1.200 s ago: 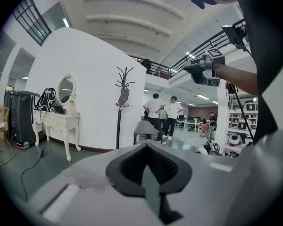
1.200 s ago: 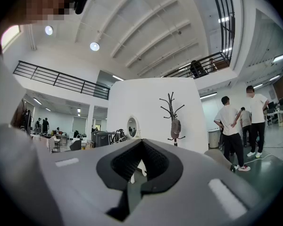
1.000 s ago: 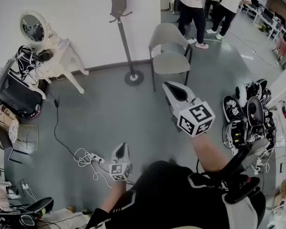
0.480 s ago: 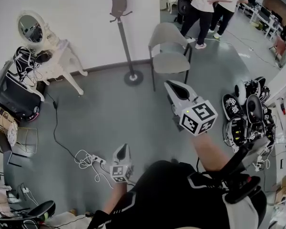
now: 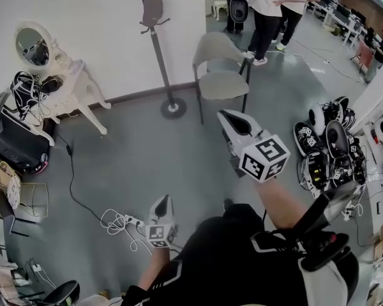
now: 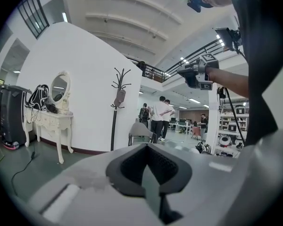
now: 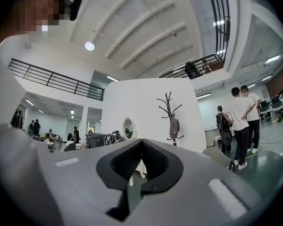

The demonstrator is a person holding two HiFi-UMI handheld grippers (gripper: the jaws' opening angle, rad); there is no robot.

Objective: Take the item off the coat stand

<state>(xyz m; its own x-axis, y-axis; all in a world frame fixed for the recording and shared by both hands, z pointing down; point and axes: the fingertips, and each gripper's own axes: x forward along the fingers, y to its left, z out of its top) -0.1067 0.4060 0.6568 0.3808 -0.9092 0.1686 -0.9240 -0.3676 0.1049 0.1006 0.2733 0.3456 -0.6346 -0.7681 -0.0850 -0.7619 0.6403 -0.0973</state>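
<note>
The right gripper [image 5: 233, 122] reaches forward on an outstretched forearm, while the left gripper [image 5: 163, 201] sits low beside the torso. Both have their jaws together and empty. The grey bag [image 5: 152, 9] hangs high on the coat stand [image 5: 161, 59], well apart from both.

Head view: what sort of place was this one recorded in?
Likely an open lab or office hall with a staged home corner: a coat stand, a white dressing table and a grey chair stand by a partition wall, with electronic gear piled on the floor nearby.
</note>
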